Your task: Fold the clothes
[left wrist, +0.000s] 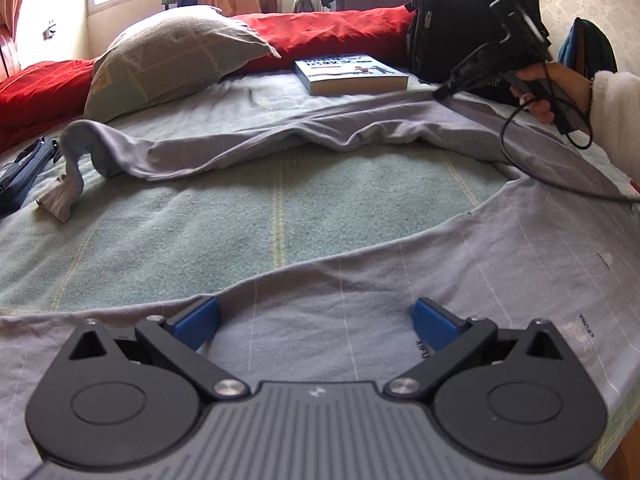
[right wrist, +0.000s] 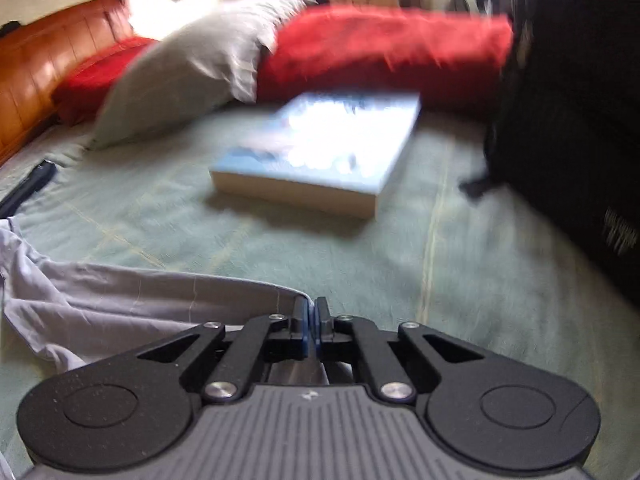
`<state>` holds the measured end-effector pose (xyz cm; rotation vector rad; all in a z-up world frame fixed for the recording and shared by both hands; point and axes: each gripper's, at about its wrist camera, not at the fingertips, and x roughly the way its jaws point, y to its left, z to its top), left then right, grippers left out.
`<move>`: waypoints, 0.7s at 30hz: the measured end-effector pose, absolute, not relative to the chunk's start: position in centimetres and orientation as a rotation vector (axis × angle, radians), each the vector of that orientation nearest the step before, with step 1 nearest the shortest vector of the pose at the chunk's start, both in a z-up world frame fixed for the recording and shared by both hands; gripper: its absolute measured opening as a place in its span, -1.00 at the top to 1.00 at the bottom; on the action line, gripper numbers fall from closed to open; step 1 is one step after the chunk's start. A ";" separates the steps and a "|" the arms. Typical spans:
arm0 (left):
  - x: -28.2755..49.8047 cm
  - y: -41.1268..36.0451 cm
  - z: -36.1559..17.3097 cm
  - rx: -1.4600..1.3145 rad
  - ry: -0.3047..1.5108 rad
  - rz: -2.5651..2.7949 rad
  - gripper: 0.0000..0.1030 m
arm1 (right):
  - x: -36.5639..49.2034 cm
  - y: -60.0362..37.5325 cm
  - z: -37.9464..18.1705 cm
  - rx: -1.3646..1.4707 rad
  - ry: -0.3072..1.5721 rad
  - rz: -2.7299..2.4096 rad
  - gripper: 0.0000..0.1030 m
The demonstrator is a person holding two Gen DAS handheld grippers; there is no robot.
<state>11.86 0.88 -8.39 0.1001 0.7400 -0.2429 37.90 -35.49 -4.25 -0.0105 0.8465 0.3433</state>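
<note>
bed: green blanket (left wrist: pixel 280 208) w/ pillow (left wrist: pixel 168 56), book (left wrist: pixel 350 74) and black bag (left wrist: pixel 472 20) at far side
garment: grey shirt (left wrist: pixel 400 296) spread on blanket, long sleeve (left wrist: pixel 248 148) running across far side toward pillow
left gripper (left wrist: pixel 316 322): jaws wide apart over near hem, nothing pinched
right gripper (right wrist: pixel 311 322): jaws together, clamped on far shirt edge (right wrist: pixel 240 284)
key relation: gripped edge lies far from left gripper, across bare blanket; right hand nearer it, so fold prob. comes toward near hem
</note>
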 end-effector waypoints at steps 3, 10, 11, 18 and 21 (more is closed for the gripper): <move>11.9 0.9 -8.3 0.100 0.743 -0.243 -0.98 | 37.6 -36.0 -4.8 0.016 0.865 0.352 0.74; 11.6 0.7 -7.6 0.095 0.740 -0.251 -0.98 | 33.5 -40.1 -0.9 -0.016 0.823 0.313 -0.02; 11.6 0.6 -7.5 0.097 0.739 -0.255 -0.98 | 32.8 -41.2 -0.8 -0.015 0.821 0.298 -0.04; 10.8 -0.8 -7.0 0.127 0.728 -0.296 -0.98 | 27.2 -50.2 -2.4 0.174 0.838 0.162 -0.07; 10.7 -1.1 -6.8 0.130 0.730 -0.298 -0.98 | 25.1 -52.4 -4.3 0.278 0.845 0.165 -0.07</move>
